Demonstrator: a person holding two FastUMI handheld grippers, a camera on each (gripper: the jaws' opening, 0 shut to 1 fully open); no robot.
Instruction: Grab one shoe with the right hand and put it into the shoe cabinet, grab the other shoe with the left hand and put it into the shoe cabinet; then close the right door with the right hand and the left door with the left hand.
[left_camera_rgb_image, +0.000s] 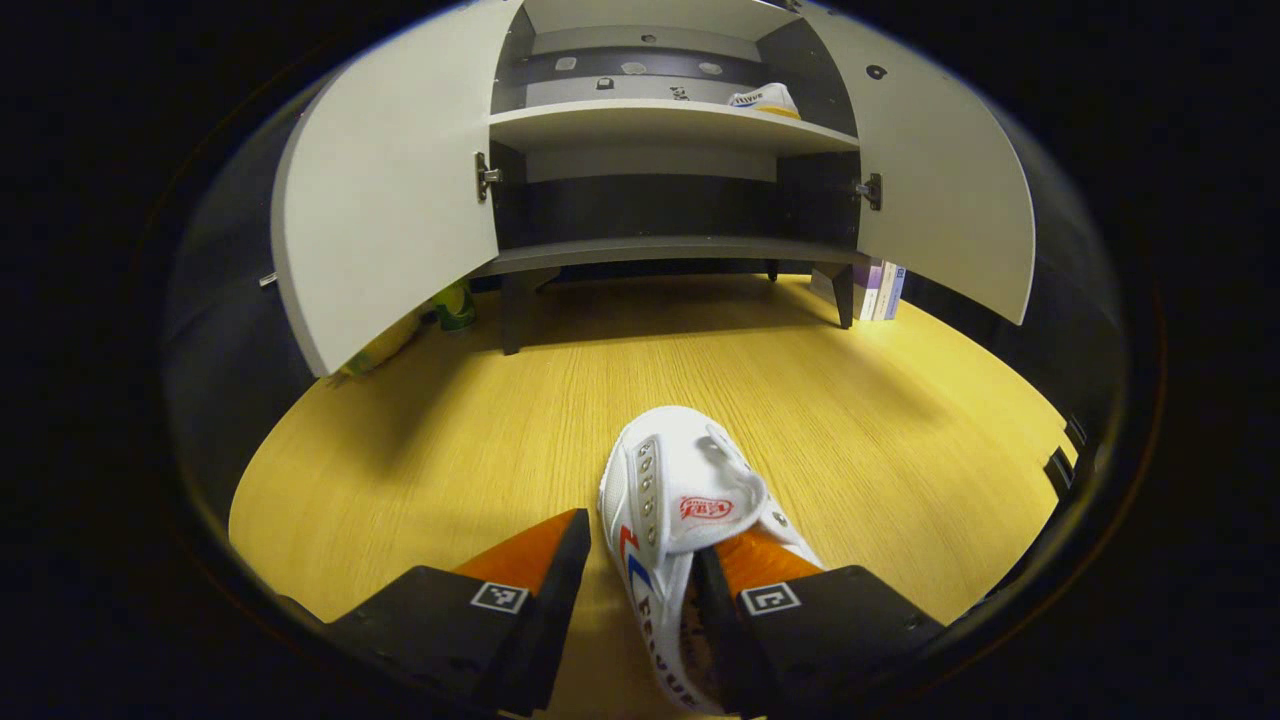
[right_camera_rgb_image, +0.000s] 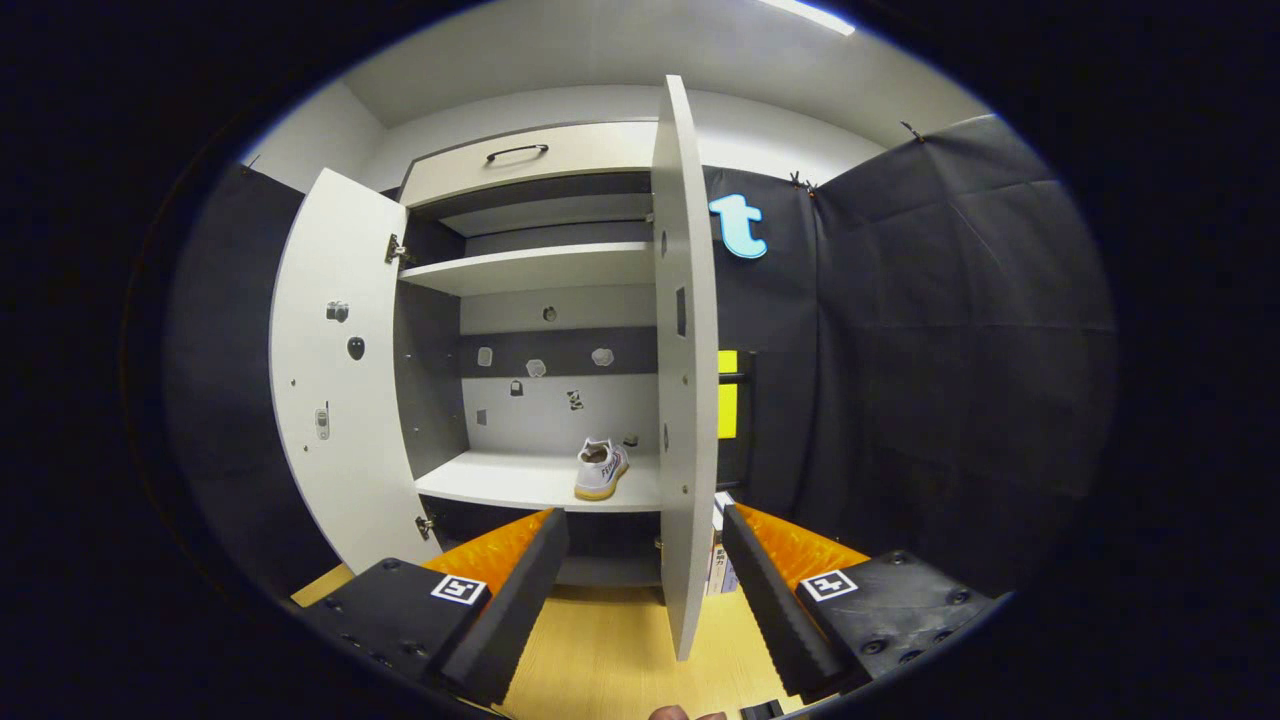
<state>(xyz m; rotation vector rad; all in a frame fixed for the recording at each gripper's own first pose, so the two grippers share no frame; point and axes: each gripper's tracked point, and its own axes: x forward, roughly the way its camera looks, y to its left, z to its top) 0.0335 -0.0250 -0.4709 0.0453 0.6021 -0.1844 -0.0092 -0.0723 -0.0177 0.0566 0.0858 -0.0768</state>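
Wooden floor (left_camera_rgb_image: 450, 450) carries a white shoe (left_camera_rgb_image: 670, 500) between the wide left tool (left_camera_rgb_image: 640, 570); the right tool (right_camera_rgb_image: 645, 560), wide, straddles the cabinet's right door (right_camera_rgb_image: 685, 400).

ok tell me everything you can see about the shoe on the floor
The shoe on the floor is a white canvas-looking sneaker with metal eyelets, a red mark on the tongue and red and blue side stripes. It lies on the wooden floor, toe toward the open cabinet, between the open fingers of the left gripper; contact is unclear.
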